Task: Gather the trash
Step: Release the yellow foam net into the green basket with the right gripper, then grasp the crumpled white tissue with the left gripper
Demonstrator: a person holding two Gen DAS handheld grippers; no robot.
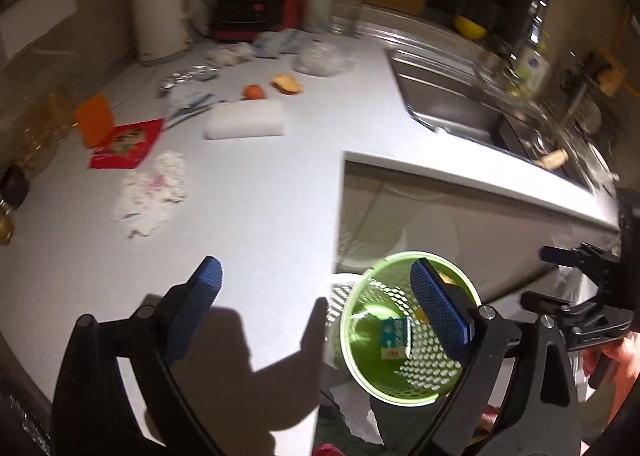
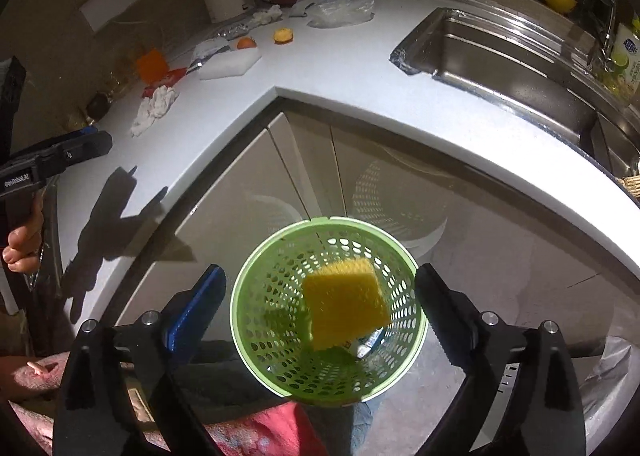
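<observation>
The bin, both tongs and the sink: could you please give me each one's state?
Green bin: upright, some trash inside.
Yellow sponge: over the bin's mouth, untouched by either pad.
Right tongs: open above the bin.
Left tongs: open, empty.
Sink: empty where visible.

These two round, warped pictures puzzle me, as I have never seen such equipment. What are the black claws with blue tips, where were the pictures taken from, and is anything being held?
The claws are hand-held grippers, one in each of a person's hands, each carrying a wide-angle camera that looks along its two fingers.

The left camera shows the left gripper open and empty above the white counter. Litter lies there: a crumpled tissue, a red packet, orange peel and a plastic bag.

The right camera shows the right gripper open above a green perforated basket standing below the counter's corner. A yellow sponge sits between the fingers, touching neither, apparently falling into the basket. Nothing is held.
</observation>
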